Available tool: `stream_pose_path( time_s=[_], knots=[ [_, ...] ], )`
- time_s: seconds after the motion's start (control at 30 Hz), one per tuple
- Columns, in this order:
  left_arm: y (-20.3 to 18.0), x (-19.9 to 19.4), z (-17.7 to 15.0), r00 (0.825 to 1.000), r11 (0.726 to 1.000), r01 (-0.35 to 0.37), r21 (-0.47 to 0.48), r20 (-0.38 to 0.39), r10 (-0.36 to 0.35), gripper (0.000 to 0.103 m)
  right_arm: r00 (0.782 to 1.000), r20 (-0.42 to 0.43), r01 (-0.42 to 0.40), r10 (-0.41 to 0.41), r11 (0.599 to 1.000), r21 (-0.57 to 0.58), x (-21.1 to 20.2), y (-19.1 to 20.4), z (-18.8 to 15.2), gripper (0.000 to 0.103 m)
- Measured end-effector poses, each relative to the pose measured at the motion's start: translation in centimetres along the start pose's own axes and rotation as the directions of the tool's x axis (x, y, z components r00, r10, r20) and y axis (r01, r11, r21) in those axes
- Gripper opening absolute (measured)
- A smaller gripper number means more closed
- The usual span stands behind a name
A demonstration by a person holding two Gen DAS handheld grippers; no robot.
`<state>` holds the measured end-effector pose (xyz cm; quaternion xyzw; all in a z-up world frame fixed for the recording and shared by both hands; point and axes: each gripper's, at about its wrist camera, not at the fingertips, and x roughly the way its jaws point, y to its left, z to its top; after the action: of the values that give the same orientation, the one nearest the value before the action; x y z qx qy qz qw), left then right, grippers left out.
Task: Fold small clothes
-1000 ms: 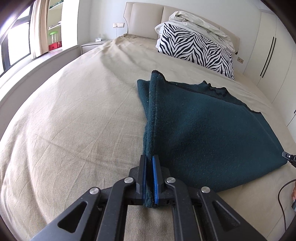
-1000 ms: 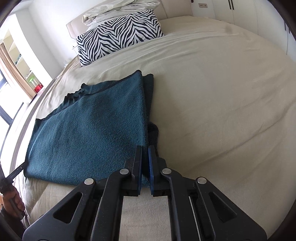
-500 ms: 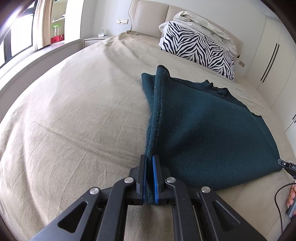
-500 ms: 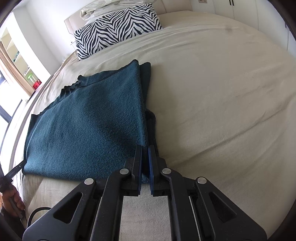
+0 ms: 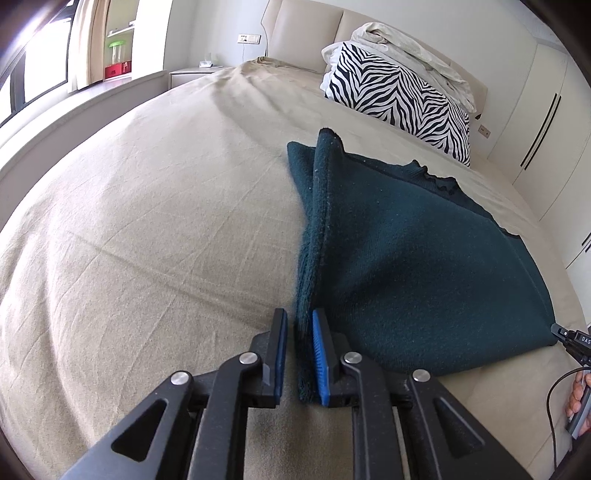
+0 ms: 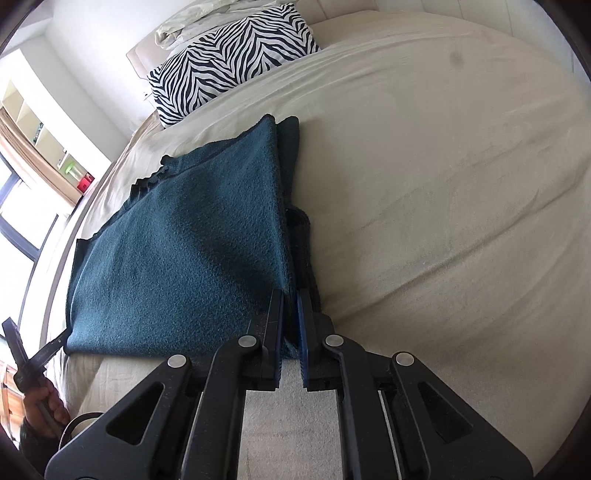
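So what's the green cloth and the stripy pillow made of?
The teal cloth looks like fuzzy fleece or terry: a matte, nubby pile shows. The zebra pillow looks like smooth woven fabric, probably cotton, with a flat printed pattern. Neither can be told for sure.

Fuzzy matt teal knit garment [image 5: 417, 266] on creased matt beige cloth bedsheet [image 5: 155, 229]

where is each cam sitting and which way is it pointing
Left wrist: sits on the left gripper, looking along its fingers up the bed toward the headboard; the gripper's arms fill the foreground, and the other hand shows at far right.
Right wrist: sits on the right gripper, looking the same way, tilted; its arms fill the foreground, and the other hand shows at lower left.
Shared: the teal garment, zebra pillow and bed.
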<state>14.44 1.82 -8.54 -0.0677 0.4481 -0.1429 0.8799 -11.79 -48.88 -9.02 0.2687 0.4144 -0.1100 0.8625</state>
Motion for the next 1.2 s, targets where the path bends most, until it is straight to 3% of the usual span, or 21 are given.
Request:
stream_pose_path(
  time_s=[0.07,0.13,0.17,0.23,0.33,0.43,0.63,0.73,0.8,0.87,0.9,0.97,1.03,1.07,1.13,1.2],
  knots=[
    [0.2,-1.0,0.2,1.000,1.000,-0.018,-0.012,0.012,0.018,0.029,0.999,0.019,0.031,-0.032,0.999,0.018,-1.0,-0.2,0.4,0.018],
    [-0.1,-2.3,0.8,0.997,0.998,-0.058,-0.003,0.055,0.058,0.029,0.994,0.080,0.071,-0.075,0.996,0.045,-2.7,-0.4,0.9,0.051],
    [-0.7,-2.9,1.5,0.994,0.997,-0.070,0.018,0.085,0.068,0.029,0.990,0.121,0.068,-0.075,0.996,0.060,-3.7,-0.4,1.3,0.055],
    [-2.3,-3.5,3.1,0.989,0.995,-0.078,0.069,0.130,0.069,0.029,0.984,0.172,0.027,-0.036,0.998,0.053,-4.8,0.2,2.7,0.055],
    [-5.3,-2.8,6.3,0.980,0.987,-0.087,0.134,0.191,0.060,0.043,0.986,0.159,-0.054,0.054,0.999,-0.006,-3.9,3.2,5.5,0.055],
    [-7.8,-0.1,9.2,0.975,0.978,-0.102,0.180,0.215,0.062,0.046,0.981,0.125,-0.143,0.151,0.988,-0.065,-1.1,7.5,7.9,0.055],
    [-10.1,7.1,12.9,0.976,0.954,-0.161,0.253,0.185,0.115,0.046,0.959,0.011,-0.281,0.282,0.957,-0.068,7.0,15.0,11.3,0.055],
    [-7.7,11.8,12.8,0.982,0.959,-0.183,0.217,0.077,0.171,0.057,0.944,-0.062,-0.326,0.324,0.945,-0.025,11.9,16.3,12.1,0.055],
    [-5.2,11.9,12.5,0.993,0.989,-0.081,0.124,0.090,0.070,0.058,0.956,-0.068,-0.286,0.286,0.958,0.009,14.7,15.1,12.0,0.050],
    [-4.3,11.7,12.6,0.995,0.995,-0.037,0.088,0.092,0.028,0.058,0.919,-0.016,-0.391,0.394,0.917,0.080,15.6,12.0,12.0,0.039],
    [-4.2,11.8,12.5,0.996,0.996,-0.027,0.083,0.089,0.020,0.058,0.911,0.010,-0.410,0.412,0.904,0.120,15.6,10.4,11.9,0.029],
    [-4.4,12.0,12.4,0.996,0.995,-0.033,0.091,0.091,0.024,0.058,0.897,0.087,-0.442,0.434,0.871,0.214,14.9,6.7,11.8,0.027],
    [-5.0,12.1,12.1,0.995,0.992,-0.056,0.115,0.094,0.045,0.060,0.905,0.171,-0.422,0.388,0.868,0.262,13.3,3.8,11.6,0.027],
    [-5.2,12.1,12.0,0.994,0.990,-0.066,0.124,0.096,0.055,0.060,0.922,0.201,-0.379,0.331,0.880,0.288,12.5,2.6,11.6,0.027],
    [-5.4,12.0,11.8,0.993,0.989,-0.074,0.129,0.098,0.061,0.061,0.950,0.220,-0.291,0.223,0.887,0.358,11.2,0.5,11.6,0.030],
    [-5.3,12.0,11.6,0.993,0.989,-0.075,0.128,0.101,0.063,0.061,0.958,0.224,-0.256,0.180,0.888,0.382,9.5,-0.1,11.2,0.030]
  ],
)
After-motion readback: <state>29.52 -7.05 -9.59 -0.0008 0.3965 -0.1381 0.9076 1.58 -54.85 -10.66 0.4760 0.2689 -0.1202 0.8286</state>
